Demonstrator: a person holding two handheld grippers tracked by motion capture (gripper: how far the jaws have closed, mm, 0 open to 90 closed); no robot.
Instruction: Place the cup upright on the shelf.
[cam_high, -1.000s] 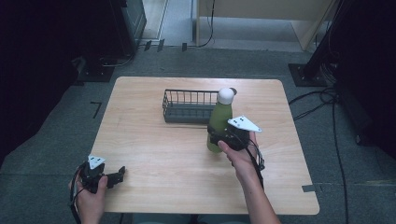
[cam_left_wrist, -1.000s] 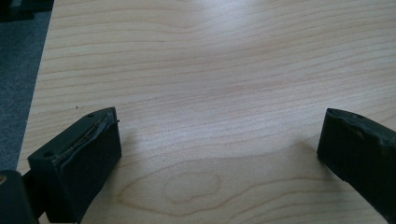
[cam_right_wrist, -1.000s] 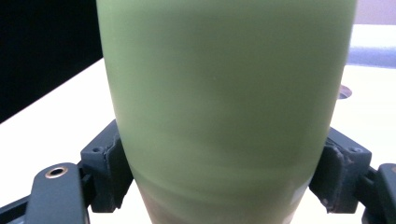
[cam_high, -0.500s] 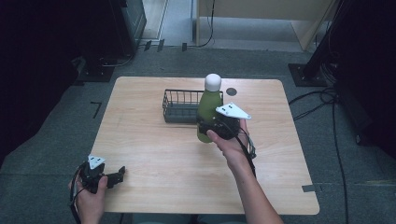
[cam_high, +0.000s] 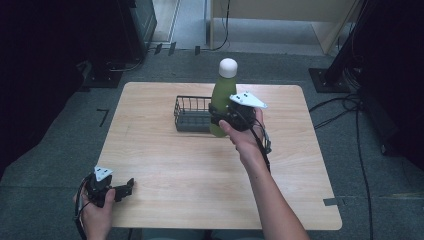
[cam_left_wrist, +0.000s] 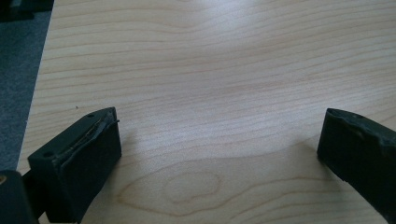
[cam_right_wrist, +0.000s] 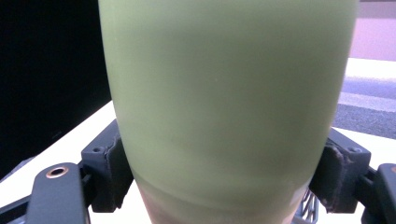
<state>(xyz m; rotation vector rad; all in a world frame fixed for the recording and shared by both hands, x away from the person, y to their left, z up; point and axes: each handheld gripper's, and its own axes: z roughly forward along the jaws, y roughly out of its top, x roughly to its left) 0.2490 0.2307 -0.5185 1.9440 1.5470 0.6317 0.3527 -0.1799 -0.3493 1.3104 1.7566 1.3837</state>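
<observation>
Leftward and upward is how the green bottle (cam_high: 222, 97) has been travelling since the earlier frames, from beside the wire basket (cam_high: 191, 114) to above its right end. Clenched low on the bottle's body, the right gripper (cam_high: 223, 116) is carrying it upright, white cap (cam_high: 228, 67) on top. Just beyond and below the jaws, the basket is waiting; judging from this, the person is probably lowering the bottle inside, and should be keeping it vertical and clearing the rim. Near the table's (cam_high: 190, 170) front corner, the left gripper (cam_high: 128, 186) is resting with jaws spread, grasping nothing.
</observation>
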